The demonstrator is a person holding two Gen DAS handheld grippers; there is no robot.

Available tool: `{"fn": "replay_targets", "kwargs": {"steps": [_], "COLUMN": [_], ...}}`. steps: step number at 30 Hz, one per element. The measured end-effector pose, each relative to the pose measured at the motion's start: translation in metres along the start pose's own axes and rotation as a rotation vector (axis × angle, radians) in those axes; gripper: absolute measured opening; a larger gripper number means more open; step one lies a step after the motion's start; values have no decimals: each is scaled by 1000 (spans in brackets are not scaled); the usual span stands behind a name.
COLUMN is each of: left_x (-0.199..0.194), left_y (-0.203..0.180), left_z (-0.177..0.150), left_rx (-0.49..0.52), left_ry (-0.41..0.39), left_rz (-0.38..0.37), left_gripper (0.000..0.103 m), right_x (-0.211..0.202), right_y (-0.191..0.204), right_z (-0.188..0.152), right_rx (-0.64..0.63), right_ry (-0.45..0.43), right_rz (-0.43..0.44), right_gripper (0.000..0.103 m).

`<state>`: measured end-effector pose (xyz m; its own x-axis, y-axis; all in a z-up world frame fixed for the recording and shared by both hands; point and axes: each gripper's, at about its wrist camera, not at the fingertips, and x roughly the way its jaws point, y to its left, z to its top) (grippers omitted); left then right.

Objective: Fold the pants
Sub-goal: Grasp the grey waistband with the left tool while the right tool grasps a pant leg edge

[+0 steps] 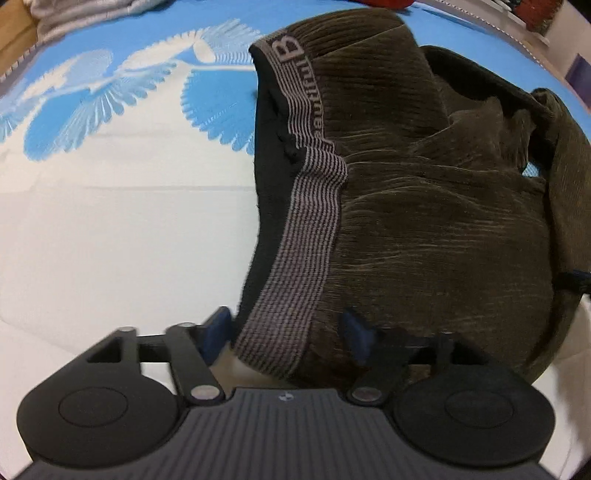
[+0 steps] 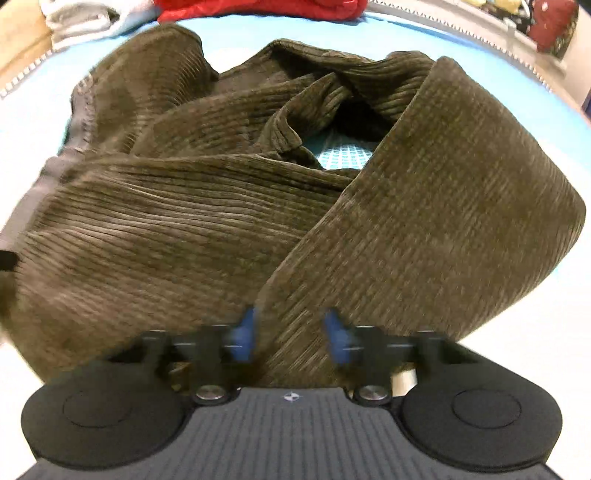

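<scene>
Brown corduroy pants lie crumpled on the bed, their grey striped waistband running down the left side. My left gripper stands open low over the waistband's near end. Its left blue pad is over bare sheet and its right one rests on corduroy, so neither squeezes the cloth. In the right wrist view the pants fill the frame, with one leg folded across to the right. My right gripper is blurred, with a fold of that leg filling the gap between its blue pads.
The bed sheet is white near me and blue with white leaf prints farther back. A grey garment and a red one lie at the far edge. Shelves and clutter stand beyond the bed on the right.
</scene>
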<state>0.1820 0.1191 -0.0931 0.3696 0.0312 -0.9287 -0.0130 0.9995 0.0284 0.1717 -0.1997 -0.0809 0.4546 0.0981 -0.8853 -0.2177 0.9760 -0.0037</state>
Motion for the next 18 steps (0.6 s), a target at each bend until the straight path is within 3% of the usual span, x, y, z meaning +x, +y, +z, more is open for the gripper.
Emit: {"fn": "replay_targets", "kwargs": {"steps": [2,4,10,11,13,16,18], "left_x": [-6,-15,-54,-59,-66,-76,-76], "left_y": [0,0,-10,-10,-9,-5,3], "left_z": [-4,-7,-25,-29,-38,-45,-47], "left_rx": [35,59,149,155,149,171,139], "left_ry": [-16,-41,-136,-144,-147,-147,-115], "left_rz": [15,5,-33,-39,-62,-36,-50], "left_gripper": [49,37,25,13,13,13,14], "right_x": [-18,-37,-82,-87,-94,-97,-92], "right_y": [-2,-8,-36,-36,-33,-21,-13], "right_z": [-6,-14,-43,-51,-67,-82,-89], "right_rx": [-17,-24,-92,-128,-211,-316,-378], "right_ry": [-22,-43,-44,-33,-1,59,125], "right_rz": [-6,4,50,62,94,167,202], "right_gripper": [7,7,6,6,6,6,1]}}
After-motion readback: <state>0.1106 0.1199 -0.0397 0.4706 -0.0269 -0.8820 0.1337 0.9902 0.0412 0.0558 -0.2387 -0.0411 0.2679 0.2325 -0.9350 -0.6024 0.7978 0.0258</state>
